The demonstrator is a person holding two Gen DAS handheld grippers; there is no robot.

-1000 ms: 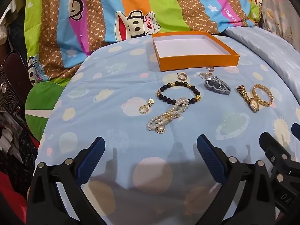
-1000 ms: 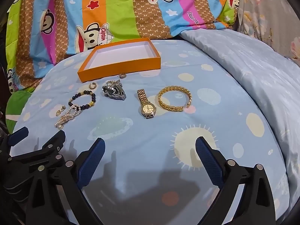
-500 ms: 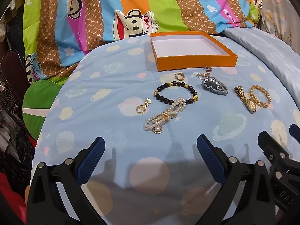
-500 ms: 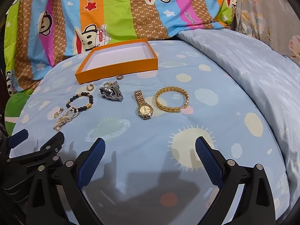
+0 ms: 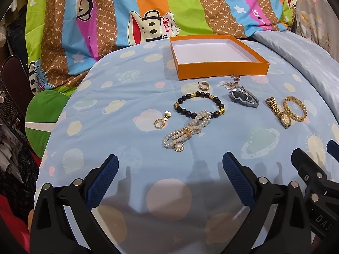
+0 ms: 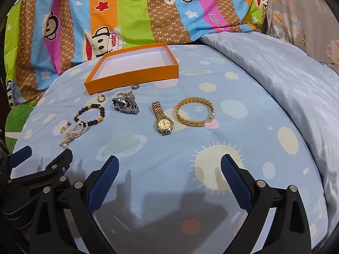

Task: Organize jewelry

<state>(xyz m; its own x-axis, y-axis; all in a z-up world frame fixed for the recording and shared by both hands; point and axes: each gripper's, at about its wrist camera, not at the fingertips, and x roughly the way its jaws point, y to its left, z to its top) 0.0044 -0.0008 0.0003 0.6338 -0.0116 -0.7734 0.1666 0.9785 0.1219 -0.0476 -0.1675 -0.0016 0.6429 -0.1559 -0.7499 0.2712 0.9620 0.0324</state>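
An empty orange box (image 5: 220, 68) (image 6: 135, 75) with a white inside sits at the back of a blue bedspread. In front of it lie a black bead bracelet (image 5: 199, 105) (image 6: 90, 114), a pearl bracelet (image 5: 186, 132) (image 6: 72, 134), a gold pendant (image 5: 161, 121), a small gold hoop (image 5: 203, 85), a dark grey watch (image 5: 243, 98) (image 6: 126, 105), a gold watch (image 5: 279, 112) (image 6: 162, 119) and a gold bangle (image 5: 295, 111) (image 6: 195, 114). My left gripper (image 5: 169, 170) is open and empty, short of the pearl bracelet. My right gripper (image 6: 169, 170) is open and empty, short of the gold watch.
A striped cartoon-monkey blanket (image 5: 148, 10) rises behind the box. A pale blue quilt (image 6: 286, 80) is bunched at the right. A green cushion (image 5: 44, 114) and dark clutter lie off the bed's left edge. A small ring (image 6: 135, 86) lies by the box front.
Both grippers have drawn back and risen slightly, so the jewelry and box look a little farther away. Nothing on the bed has moved. Both stay open.
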